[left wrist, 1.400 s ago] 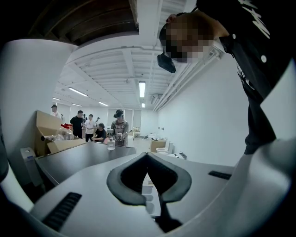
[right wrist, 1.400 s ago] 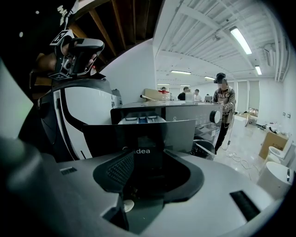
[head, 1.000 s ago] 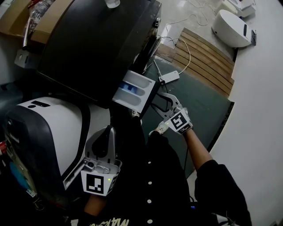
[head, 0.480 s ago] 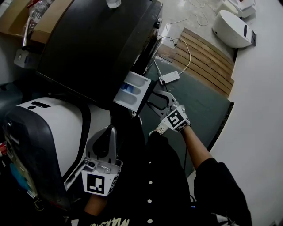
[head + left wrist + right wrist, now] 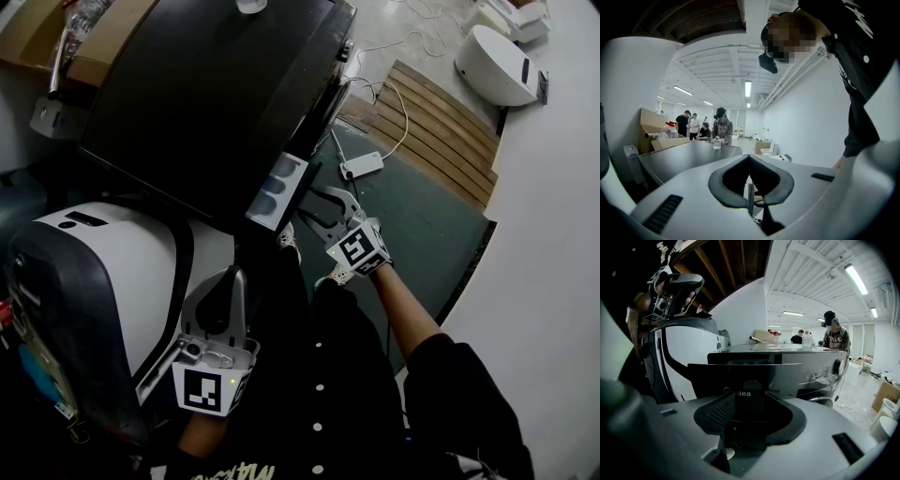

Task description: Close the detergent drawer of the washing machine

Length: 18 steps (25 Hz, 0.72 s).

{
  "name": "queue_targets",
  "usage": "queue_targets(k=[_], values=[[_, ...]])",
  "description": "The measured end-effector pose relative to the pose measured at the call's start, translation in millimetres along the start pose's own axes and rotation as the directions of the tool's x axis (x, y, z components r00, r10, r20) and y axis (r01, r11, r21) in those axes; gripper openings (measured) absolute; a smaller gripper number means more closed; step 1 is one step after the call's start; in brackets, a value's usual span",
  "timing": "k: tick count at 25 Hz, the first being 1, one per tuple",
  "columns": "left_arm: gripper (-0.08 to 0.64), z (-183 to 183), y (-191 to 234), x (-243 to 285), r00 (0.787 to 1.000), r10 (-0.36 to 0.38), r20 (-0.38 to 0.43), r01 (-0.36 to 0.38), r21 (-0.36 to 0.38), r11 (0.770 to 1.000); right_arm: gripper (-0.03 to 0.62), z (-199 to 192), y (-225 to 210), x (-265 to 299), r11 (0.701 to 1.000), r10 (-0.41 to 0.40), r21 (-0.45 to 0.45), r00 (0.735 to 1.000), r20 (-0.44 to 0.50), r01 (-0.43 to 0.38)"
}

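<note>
The washer (image 5: 206, 94) fills the upper left of the head view, its dark top facing the camera. The drawer (image 5: 275, 194) sits at the upper corner of the washer's front and stands partly out. Its slide axis runs level, straight out of the front, toward the lower right in the head view. Only a short stretch is out, so the exposed part is wider along the front than it is deep. Its open top shows pale compartments with a blue tint. Its dark front panel faces the right gripper (image 5: 314, 211).

The right gripper points at that panel, tilted slightly down, with its jaws wide apart. In the right gripper view the panel stands squarely across the gap at the jaw tips. Nothing is clamped, and whether the tips touch the panel cannot be told.

The left gripper (image 5: 225, 286) is low in the head view, beside a white machine (image 5: 103, 253) and well apart from the drawer. Its jaws meet at the tips, with nothing between them.

On the floor to the right lie a green mat (image 5: 431, 225), a power strip (image 5: 361, 166) and wooden slats (image 5: 441, 122).
</note>
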<state>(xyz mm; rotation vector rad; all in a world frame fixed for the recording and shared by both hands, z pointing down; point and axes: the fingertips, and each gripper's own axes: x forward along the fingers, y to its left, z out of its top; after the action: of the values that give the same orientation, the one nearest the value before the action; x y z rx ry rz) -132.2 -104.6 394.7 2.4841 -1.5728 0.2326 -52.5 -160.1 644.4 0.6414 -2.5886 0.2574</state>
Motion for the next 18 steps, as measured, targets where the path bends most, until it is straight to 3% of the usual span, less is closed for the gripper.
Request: queue_targets(k=[18], values=[[0.015, -9, 10, 1, 0.999, 0.023, -0.025, -0.023, -0.018, 1.000, 0.206, 21, 2, 37, 1.000, 0.002, 0.023, 1.000, 0.014, -0.002]])
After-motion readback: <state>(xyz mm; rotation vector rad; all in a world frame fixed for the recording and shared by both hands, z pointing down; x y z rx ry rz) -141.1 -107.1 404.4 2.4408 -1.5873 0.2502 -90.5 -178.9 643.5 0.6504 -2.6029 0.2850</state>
